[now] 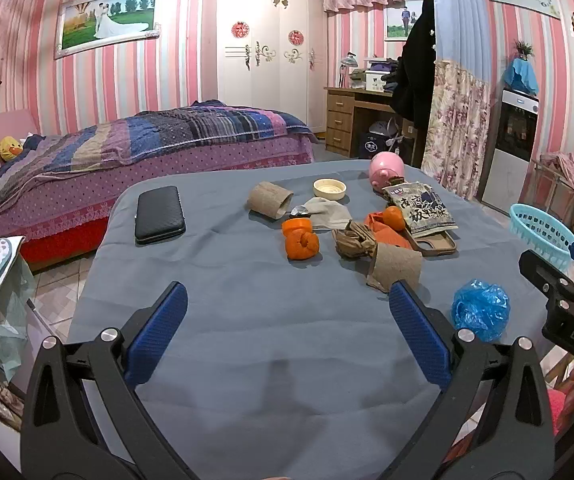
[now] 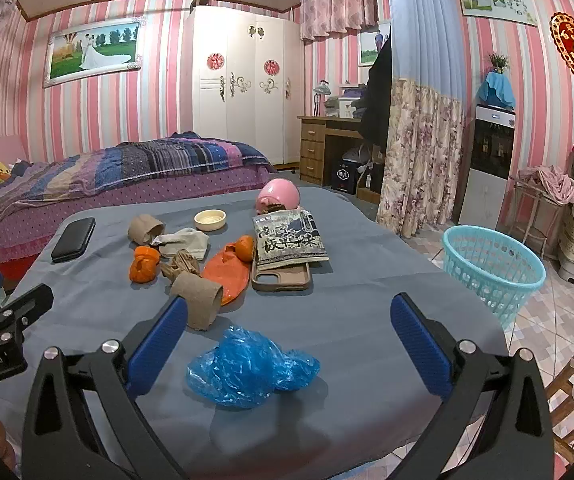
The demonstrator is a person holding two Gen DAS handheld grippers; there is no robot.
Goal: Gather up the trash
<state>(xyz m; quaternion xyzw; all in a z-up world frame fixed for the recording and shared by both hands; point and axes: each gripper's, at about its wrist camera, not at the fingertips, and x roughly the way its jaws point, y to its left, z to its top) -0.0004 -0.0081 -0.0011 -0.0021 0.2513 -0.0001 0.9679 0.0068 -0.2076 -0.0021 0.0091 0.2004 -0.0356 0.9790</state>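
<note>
Just crinkly blue plastic bag point(image 2: 251, 368) between the right gripper's point(image 2: 289, 338) spread fingers; left gripper point(image 1: 287, 326) likewise agape, empty.

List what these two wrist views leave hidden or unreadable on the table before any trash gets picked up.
- Phone case: its far end lies under the snack packet in both views.
- Turquoise basket: cut off by the right gripper's body in the left wrist view; its inside bottom is not visible in either.
- Orange bag: partly behind the near cardboard tube.
- Pink piggy bank: its lower front is hidden by the packet.
</note>
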